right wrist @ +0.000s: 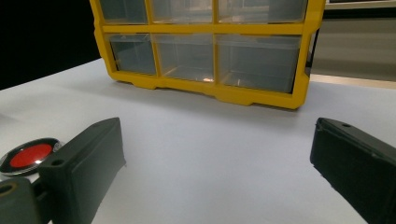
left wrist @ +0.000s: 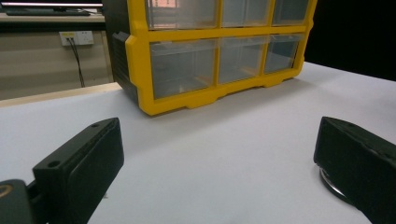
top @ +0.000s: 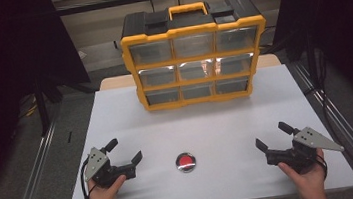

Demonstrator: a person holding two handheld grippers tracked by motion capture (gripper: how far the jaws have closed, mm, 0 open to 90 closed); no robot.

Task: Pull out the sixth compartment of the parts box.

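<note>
A round silver-rimmed disc (top: 186, 162) with a red centre lies flat.

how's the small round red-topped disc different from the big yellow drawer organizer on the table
The small round metal-rimmed disc with a red top lies flat and low near the table's front edge, between the two tools; the yellow and black plastic drawer organizer stands upright and tall at the far side. The disc is one small round piece; the organizer is boxy, with nine clear drawers and a handle. Both rest on the white table, untouched.
</note>
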